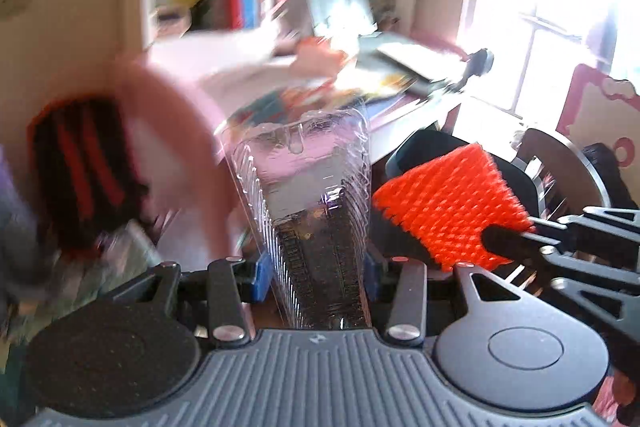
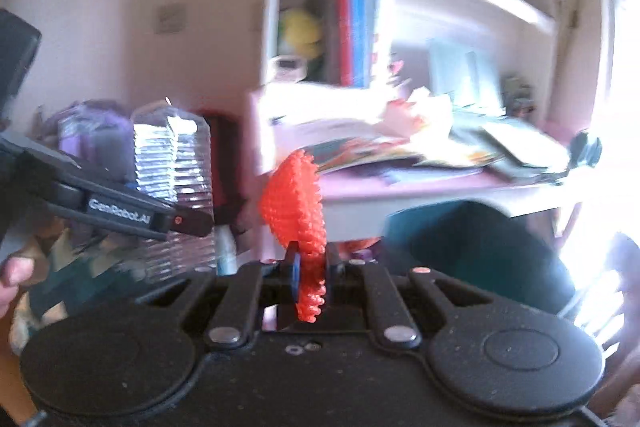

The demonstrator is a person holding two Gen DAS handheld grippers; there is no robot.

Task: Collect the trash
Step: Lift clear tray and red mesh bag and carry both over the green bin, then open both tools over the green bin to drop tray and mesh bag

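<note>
Here left tool (image 1: 316, 267) clamps clear container (image 1: 308, 195); right tool (image 2: 312, 267) clamps orange netting (image 2: 294, 195)

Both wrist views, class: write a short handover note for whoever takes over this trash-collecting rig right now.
Left tongs: shut on the clear plastic container, held up off any surface.
Right tongs: shut on the orange foam net.
Cluttered desk lies ahead, dark bin below it.
Done: two pieces of trash picked up.
Left: drop both, probably into that bin, then check the desk for more.
</note>
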